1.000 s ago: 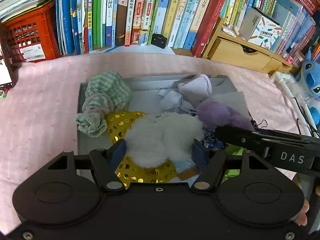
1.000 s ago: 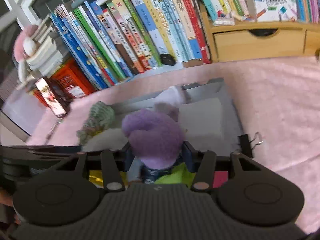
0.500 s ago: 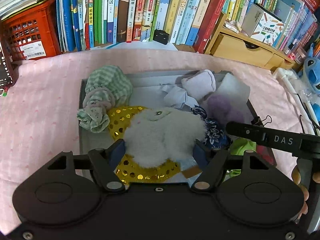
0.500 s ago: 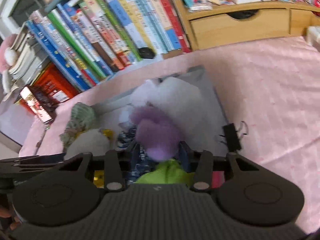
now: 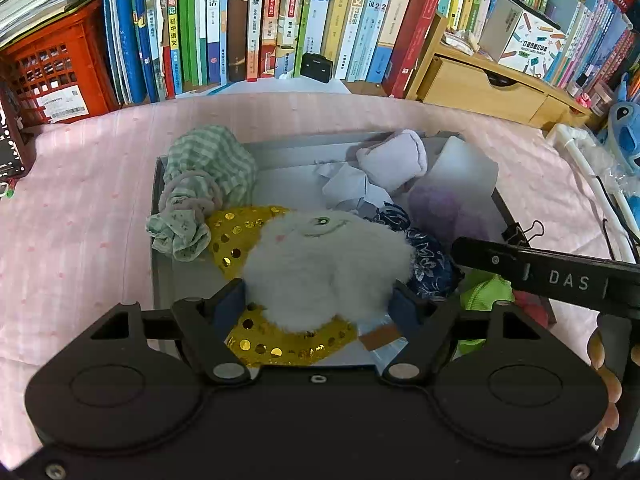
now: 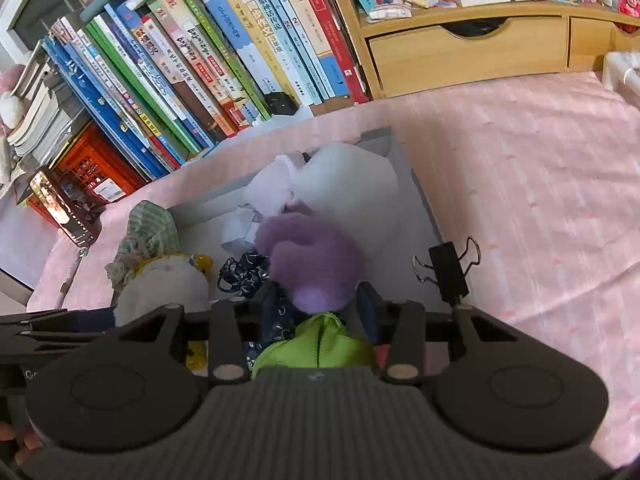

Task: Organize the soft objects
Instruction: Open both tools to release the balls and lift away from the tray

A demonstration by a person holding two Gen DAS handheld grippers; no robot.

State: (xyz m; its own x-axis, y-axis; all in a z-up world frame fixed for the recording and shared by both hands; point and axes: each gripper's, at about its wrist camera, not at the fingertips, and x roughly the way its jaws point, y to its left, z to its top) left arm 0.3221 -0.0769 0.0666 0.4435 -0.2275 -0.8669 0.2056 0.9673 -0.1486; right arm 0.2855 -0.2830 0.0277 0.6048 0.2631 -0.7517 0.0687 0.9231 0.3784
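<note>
My left gripper (image 5: 318, 300) clamped the white plush (image 5: 326, 268), jaws wide apart. My right gripper (image 6: 316, 308) clamped the purple plush (image 6: 316, 268), narrower.

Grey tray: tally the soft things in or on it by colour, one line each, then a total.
Soft things seen in the grey tray:
White: 2 (white plush, white foam block)
Purple or lilac: 2 (purple pom, lilac roll)
Green: 2 (green checked cloth, lime cloth)
Gold: 1 (gold sequin cloth)
Navy: 1 (navy patterned cloth)
Total: 8
</note>
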